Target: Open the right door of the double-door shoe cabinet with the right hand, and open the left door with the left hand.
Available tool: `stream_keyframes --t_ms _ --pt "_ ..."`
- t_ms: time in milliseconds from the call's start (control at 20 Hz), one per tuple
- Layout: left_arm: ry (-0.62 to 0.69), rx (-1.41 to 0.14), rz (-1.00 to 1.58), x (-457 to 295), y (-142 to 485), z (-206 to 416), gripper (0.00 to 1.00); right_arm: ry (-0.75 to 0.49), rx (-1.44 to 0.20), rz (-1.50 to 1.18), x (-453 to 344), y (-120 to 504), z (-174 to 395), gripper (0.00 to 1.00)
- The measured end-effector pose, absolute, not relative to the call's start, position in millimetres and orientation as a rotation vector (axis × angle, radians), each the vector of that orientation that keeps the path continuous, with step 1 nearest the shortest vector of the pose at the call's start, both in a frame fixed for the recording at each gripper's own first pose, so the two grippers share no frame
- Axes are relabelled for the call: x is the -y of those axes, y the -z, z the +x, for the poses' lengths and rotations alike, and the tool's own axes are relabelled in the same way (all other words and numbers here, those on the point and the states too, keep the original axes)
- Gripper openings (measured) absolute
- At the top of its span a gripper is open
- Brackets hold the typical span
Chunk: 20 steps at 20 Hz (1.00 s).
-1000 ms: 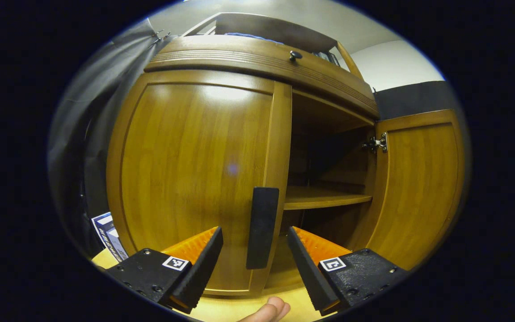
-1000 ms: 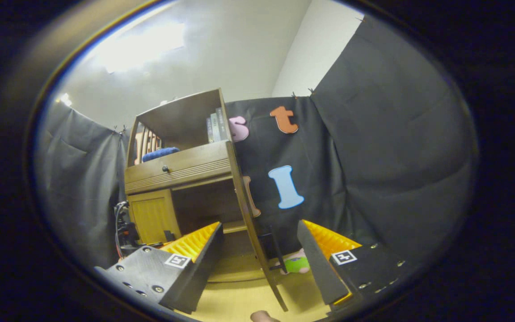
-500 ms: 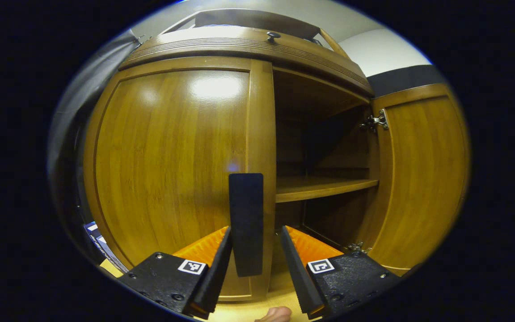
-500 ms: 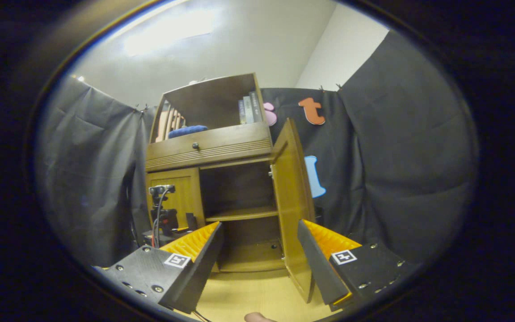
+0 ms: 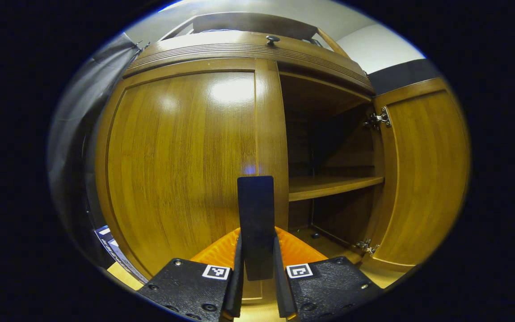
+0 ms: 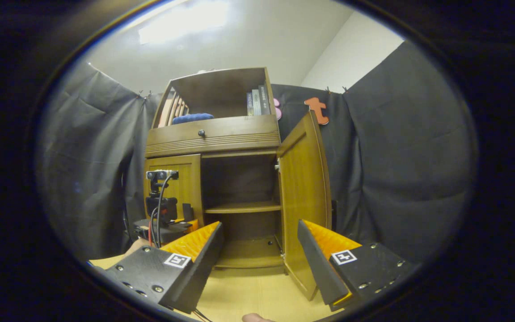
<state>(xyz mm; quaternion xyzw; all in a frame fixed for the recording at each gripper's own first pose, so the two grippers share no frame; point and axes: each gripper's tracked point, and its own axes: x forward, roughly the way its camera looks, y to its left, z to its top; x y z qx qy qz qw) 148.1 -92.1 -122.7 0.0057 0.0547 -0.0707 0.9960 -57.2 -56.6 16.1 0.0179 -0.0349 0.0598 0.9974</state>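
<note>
The wooden shoe cabinet stands against the booth wall. Its left door is closed, with a dark flat handle along its right edge. My left gripper is shut on that handle, one finger on each side. The right door is swung wide open and shows the inner shelf. In the right gripper view the right door stands open, the left door stays closed, and my right gripper is open, back from the cabinet, holding nothing. The left gripper is at the left door.
A drawer with a small knob sits above the doors, and books and a blue item fill the top shelf. Light wooden floor lies in front. A box leans at the cabinet's lower left.
My left gripper moved up to the left door's handle and shut on it. My right gripper pulled back from the open right door and turned to face the cabinet.
</note>
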Motion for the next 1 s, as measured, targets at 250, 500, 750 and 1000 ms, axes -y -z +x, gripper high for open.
stream_keyframes --t_ms 250,500,750,1000 --pt "0.175 -0.149 -0.008 92.0 132.7 133.2 0.33 -0.091 0.062 0.02 55.1 -21.7 -62.5 0.99" --pt "0.224 -0.19 -0.032 90.2 133.6 111.5 0.33 -0.109 0.068 0.009 45.7 -22.9 -76.2 0.99" --pt "0.263 -0.232 -0.042 84.6 130.8 87.1 0.31 -0.117 0.087 0.005 39.2 -32.4 -83.8 0.98" --pt "0.278 -0.245 -0.044 75.4 126.6 63.0 0.31 -0.103 0.095 0.003 41.4 -38.9 -92.0 0.99"
